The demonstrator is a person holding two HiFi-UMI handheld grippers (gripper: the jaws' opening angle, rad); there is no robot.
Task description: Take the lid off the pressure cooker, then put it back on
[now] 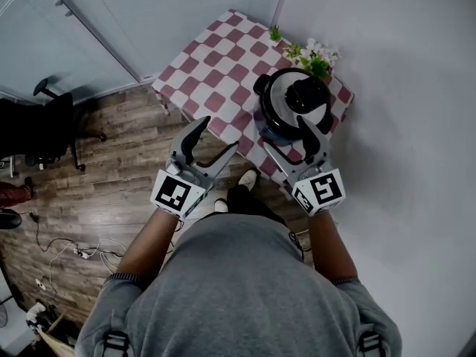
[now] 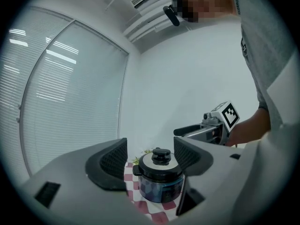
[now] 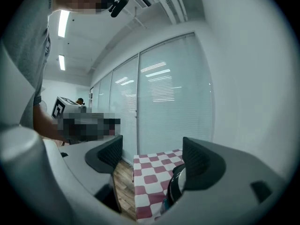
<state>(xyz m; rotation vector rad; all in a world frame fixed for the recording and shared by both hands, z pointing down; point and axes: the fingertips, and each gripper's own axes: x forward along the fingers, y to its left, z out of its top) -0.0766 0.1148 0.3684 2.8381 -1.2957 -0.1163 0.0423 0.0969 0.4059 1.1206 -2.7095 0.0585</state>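
Pressure cooker (image 2: 159, 185), round, dark-bodied and standing upright on a pink-and-white checked tablecloth (image 1: 216, 73), lies ahead of both your grippers. Its silver metal lid (image 1: 281, 95), topped by a chunky black knob (image 1: 306, 93), is seated on the pot.

Your right gripper (image 1: 286, 136) is the nearer one. Its jaws are spread wide with nothing between them. From above, their tips overlap the cooker's near rim, though contact cannot be confirmed. In the right gripper view the cooker sits low and off to the right, half hidden behind the right jaw. By my judgement, you would need to swing that gripper rightward to centre the knob.

Your left gripper (image 1: 218, 136) is also spread and empty, held short of the table edge. Its view frames the cooker squarely between the jaws but well beyond them.

The pot is round, with no long axis. A short black side handle (image 1: 262, 85) sticks out on its left as you face it. Small white flowers (image 1: 316, 54) stand just beyond the cooker.

No brand or label is readable. The only print is the black-and-white square markers on each gripper's cube.
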